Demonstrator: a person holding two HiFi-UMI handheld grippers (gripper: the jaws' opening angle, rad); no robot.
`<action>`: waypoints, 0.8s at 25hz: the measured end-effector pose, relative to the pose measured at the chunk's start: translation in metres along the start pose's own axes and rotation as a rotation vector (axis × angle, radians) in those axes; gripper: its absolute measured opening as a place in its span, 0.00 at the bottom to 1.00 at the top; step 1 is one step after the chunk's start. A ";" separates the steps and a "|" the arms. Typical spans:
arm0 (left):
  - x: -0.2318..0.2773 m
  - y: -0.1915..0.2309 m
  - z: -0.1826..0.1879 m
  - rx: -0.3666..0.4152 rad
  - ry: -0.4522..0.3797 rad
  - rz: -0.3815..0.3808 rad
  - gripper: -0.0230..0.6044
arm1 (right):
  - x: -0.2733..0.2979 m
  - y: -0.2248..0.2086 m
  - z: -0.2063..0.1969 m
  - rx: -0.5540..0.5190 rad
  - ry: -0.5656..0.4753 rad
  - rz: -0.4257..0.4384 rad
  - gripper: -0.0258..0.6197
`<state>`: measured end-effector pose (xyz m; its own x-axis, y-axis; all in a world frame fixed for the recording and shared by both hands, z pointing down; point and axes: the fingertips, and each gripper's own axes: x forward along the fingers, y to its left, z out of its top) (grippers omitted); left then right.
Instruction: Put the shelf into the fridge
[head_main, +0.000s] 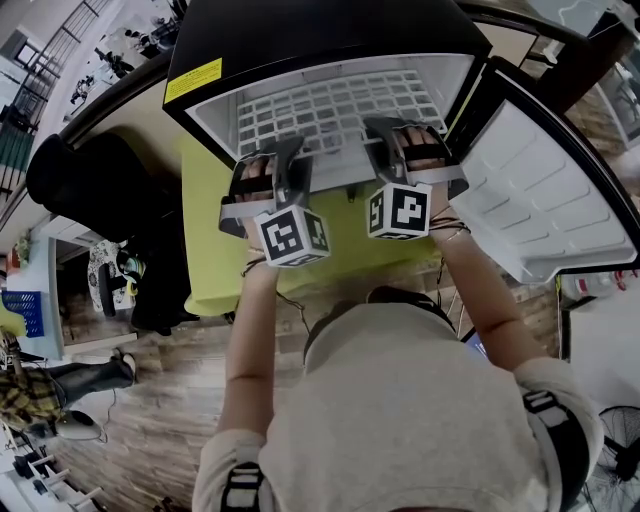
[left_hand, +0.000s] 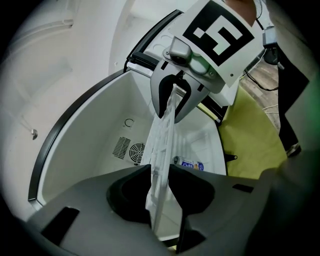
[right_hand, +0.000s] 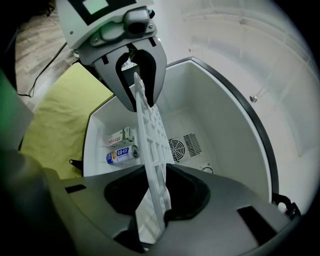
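The white grid shelf (head_main: 340, 105) lies across the mouth of the black mini fridge (head_main: 205, 115), its far part inside the white cavity. My left gripper (head_main: 285, 152) holds the shelf's near edge on the left, and in the left gripper view the pads pinch the thin shelf (left_hand: 162, 145) from both sides. My right gripper (head_main: 388, 135) is at the near edge on the right. There the shelf (right_hand: 150, 135) stands between the jaws, which look spread and not pressed on it. Each gripper view shows the other gripper across the shelf.
The fridge door (head_main: 540, 200) hangs open to the right. A can (right_hand: 122, 154) and a small carton (right_hand: 120, 136) lie inside the fridge, with a fan vent (right_hand: 176, 148) on the back wall. The fridge stands on a yellow-green surface (head_main: 210, 230).
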<state>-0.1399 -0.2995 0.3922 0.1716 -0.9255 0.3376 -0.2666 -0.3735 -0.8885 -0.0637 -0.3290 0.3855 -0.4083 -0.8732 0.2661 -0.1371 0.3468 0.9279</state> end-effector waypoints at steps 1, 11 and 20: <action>-0.002 0.000 0.001 -0.003 -0.001 0.002 0.21 | -0.002 0.000 0.000 0.001 -0.004 -0.004 0.22; -0.018 -0.008 0.001 -0.034 0.019 -0.010 0.22 | -0.022 0.008 0.001 0.005 -0.022 -0.011 0.22; -0.025 -0.005 0.000 -0.047 0.031 0.011 0.11 | -0.028 0.006 0.004 -0.036 -0.028 -0.019 0.14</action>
<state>-0.1426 -0.2741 0.3878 0.1391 -0.9309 0.3377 -0.3131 -0.3649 -0.8769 -0.0568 -0.3011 0.3825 -0.4309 -0.8695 0.2414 -0.1130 0.3174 0.9415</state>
